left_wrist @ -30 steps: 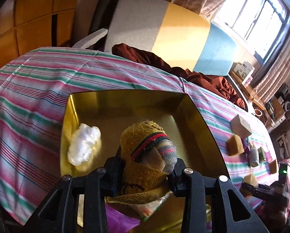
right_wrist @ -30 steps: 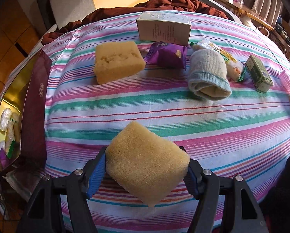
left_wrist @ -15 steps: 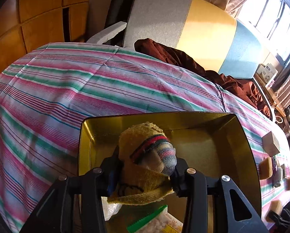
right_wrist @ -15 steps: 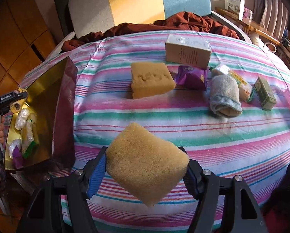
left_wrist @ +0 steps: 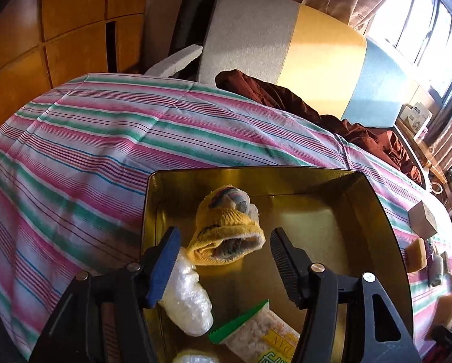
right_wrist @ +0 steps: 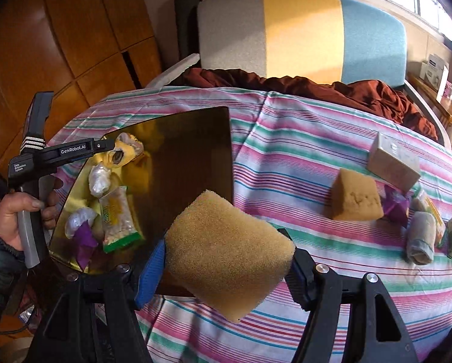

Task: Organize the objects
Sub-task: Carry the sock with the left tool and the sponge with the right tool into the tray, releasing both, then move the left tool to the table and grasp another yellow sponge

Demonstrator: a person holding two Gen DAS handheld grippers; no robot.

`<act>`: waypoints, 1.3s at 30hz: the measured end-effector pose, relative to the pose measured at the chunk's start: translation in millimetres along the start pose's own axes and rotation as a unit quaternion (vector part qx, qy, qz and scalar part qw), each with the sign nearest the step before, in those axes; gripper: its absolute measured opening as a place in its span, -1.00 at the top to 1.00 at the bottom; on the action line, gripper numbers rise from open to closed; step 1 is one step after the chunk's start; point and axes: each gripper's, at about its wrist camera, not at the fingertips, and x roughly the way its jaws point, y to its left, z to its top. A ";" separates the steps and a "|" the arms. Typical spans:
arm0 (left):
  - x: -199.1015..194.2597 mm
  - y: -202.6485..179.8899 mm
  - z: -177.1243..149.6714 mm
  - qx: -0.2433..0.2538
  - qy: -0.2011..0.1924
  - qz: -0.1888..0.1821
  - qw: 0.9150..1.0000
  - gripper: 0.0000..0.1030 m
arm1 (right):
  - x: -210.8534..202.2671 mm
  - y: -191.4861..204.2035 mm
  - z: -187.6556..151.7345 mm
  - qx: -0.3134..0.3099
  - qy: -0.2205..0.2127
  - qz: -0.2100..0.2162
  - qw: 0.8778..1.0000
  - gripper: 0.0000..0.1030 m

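In the right wrist view, a hand point(right_wrist: 12, 211) at the left edge is holding the left gripper point(left_wrist: 222, 260), whose jaws are opening, clear of the yellow sock point(left_wrist: 226, 233), which is sitting over the gold tray point(left_wrist: 374, 199) at lower centre of the left wrist view. At lower centre of the right view, the right gripper point(right_wrist: 226, 260) is pinching a tan sponge point(right_wrist: 226, 251) above the striped tablecloth point(right_wrist: 316, 157), beside the tray. A second sponge point(right_wrist: 354, 199) is lying at right.

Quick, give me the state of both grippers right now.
Left gripper: fingers opening, clear of the yellow sock, which sits over the gold tray.
Right gripper: closed on a sponge, holding it above the striped cloth.
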 end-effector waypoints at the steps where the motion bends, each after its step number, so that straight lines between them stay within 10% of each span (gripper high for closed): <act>1: -6.3 0.2 -2.4 0.000 -0.006 -0.001 1.000 -0.24 | 4.3 5.1 0.8 -0.006 0.003 0.003 1.000 -0.36; 21: -87.6 -3.4 -72.7 0.016 -0.077 0.045 0.996 -0.40 | 70.4 78.8 -10.1 -0.083 0.069 0.045 0.993 -0.64; 39: -111.4 -45.6 -89.7 0.078 -0.102 0.045 0.991 -0.52 | -2.6 -6.1 10.0 -0.012 -0.018 -0.043 0.999 -0.65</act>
